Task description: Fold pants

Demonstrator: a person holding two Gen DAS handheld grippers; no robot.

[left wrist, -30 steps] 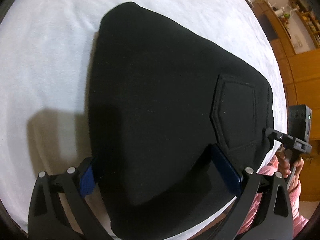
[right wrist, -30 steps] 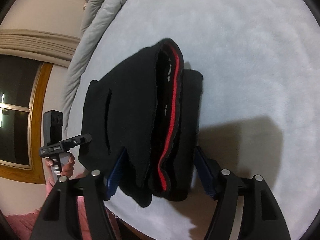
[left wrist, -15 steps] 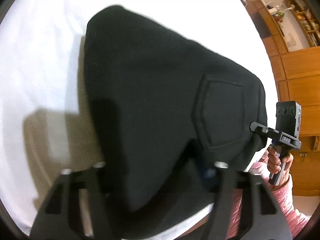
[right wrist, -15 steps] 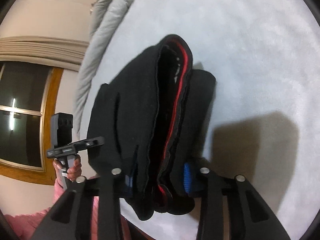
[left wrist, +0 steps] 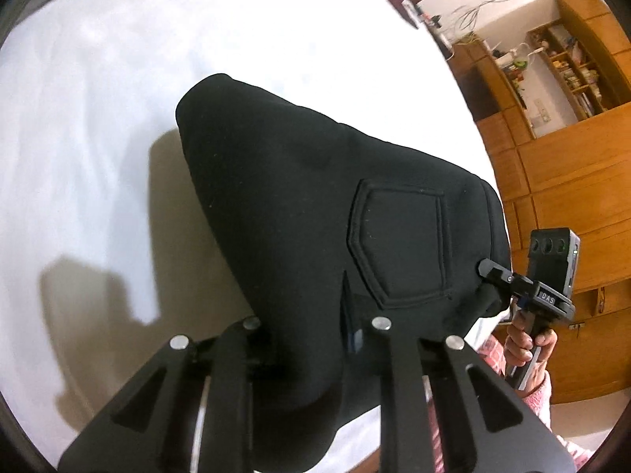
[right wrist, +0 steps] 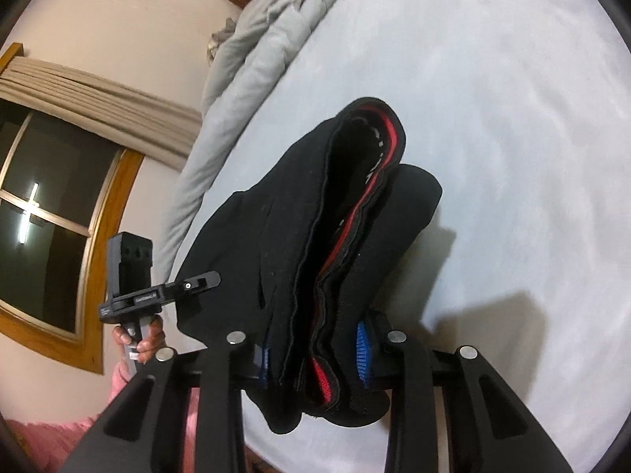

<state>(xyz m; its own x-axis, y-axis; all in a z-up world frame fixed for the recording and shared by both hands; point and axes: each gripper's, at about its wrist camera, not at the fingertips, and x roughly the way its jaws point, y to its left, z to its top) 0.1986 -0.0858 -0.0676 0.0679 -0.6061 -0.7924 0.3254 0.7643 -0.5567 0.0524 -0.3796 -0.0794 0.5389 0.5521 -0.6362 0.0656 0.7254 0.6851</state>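
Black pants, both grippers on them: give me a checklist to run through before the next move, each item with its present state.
1. Left gripper shut on the black pants: ok, cloth fills the jaws.
2. Right gripper shut on the waistband end, red band between the blue pads: ok.
3. All folded layers caught on the right: cannot tell, the inner layers are hidden.
4. Pants lifted off the white bed sheet: cannot tell, though the shadow suggests the near end is raised.
5. Fold tidy: not ok, layers gape at the waistband.
6. Grey duvet apart from the pants: ok.
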